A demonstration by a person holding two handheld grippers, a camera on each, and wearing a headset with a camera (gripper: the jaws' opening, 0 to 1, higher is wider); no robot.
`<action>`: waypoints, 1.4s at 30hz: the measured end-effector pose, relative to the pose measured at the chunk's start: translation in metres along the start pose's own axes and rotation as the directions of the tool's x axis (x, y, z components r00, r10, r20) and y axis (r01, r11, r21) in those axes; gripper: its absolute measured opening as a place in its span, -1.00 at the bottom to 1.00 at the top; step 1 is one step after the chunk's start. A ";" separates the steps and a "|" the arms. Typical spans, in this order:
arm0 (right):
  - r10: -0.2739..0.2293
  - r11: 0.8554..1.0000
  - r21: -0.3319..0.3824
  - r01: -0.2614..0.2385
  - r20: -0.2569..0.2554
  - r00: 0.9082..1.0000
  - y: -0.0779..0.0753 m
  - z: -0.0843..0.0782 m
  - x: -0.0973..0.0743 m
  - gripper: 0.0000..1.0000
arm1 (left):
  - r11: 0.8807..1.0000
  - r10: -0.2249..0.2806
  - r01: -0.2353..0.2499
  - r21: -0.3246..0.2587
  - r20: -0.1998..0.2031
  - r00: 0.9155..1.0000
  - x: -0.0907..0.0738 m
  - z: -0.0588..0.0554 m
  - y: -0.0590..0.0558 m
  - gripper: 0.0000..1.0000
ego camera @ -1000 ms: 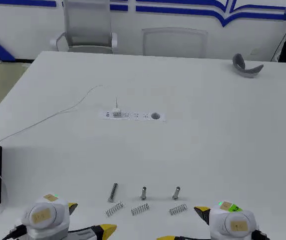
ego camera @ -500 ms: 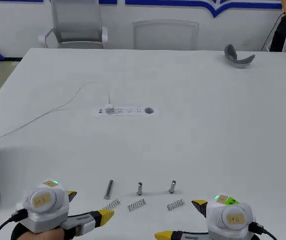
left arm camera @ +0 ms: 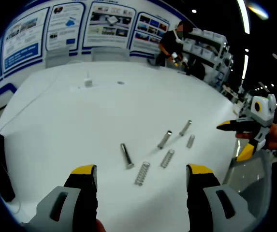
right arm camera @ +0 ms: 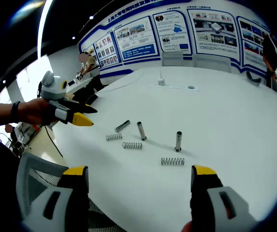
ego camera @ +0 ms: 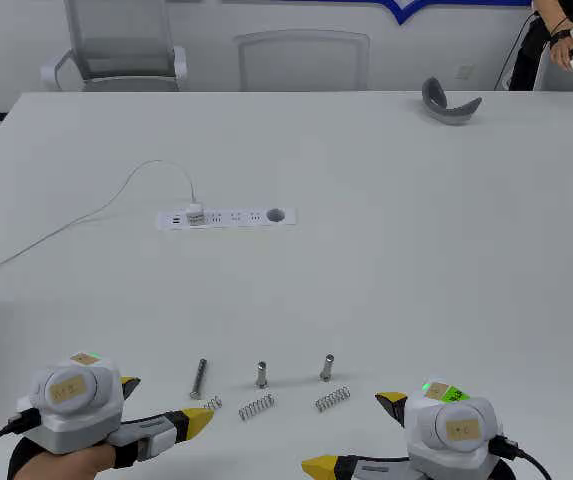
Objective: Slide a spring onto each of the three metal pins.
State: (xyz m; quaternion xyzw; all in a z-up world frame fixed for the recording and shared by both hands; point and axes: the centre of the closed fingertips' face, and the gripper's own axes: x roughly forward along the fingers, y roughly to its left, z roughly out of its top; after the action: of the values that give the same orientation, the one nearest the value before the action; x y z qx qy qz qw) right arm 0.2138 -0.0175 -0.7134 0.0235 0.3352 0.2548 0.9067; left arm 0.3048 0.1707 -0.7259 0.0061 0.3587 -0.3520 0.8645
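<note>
Three short metal pins sit in a row near the table's front edge. The left pin (ego camera: pixel 198 378) lies tilted; the middle pin (ego camera: pixel 261 374) and right pin (ego camera: pixel 327 366) stand upright. A spring lies in front of each: left spring (ego camera: pixel 211 403), middle spring (ego camera: pixel 256 406), right spring (ego camera: pixel 332 399). My left gripper (ego camera: pixel 164 402) is open just left of the row, holding nothing. In its own view my left gripper (left arm camera: pixel 141 170) points at the nearest spring (left arm camera: pixel 142 173). My right gripper (ego camera: pixel 352 432) is open, to the right of the row and nearer me. In its own view the right gripper (right arm camera: pixel 139 170) faces a spring (right arm camera: pixel 172 161).
A white power strip (ego camera: pixel 224 216) with a plugged cable (ego camera: pixel 116 195) lies mid-table. A grey curved object (ego camera: pixel 449 101) rests at the far right. Chairs (ego camera: pixel 121 45) stand behind the table. A person (ego camera: pixel 566 30) stands at the far right. The table's front edge (right arm camera: pixel 109 203) is close under both grippers.
The head camera has shifted, so the whole scene sits further left and lower. Both grippers stay open and have come a little forward, level with the springs. Pins and springs have not moved.
</note>
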 end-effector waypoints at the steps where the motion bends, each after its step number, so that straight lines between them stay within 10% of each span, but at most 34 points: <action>1: 0.000 1.000 0.001 0.000 0.001 1.000 0.000 0.000 0.000 0.78 | 1.000 -0.001 0.001 0.000 -0.001 1.000 0.000 0.000 -0.001 0.53; 42: 0.006 1.000 0.016 -0.006 -0.021 1.000 0.001 -0.006 -0.005 0.74 | 0.998 -0.012 0.010 -0.066 -0.025 1.000 0.053 0.015 0.020 0.21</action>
State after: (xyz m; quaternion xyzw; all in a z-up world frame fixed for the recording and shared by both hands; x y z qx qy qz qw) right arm 0.2060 -0.0199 -0.7149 0.0293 0.3467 0.2551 0.9021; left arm 0.3526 0.1496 -0.7530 -0.0198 0.3809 -0.3448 0.8577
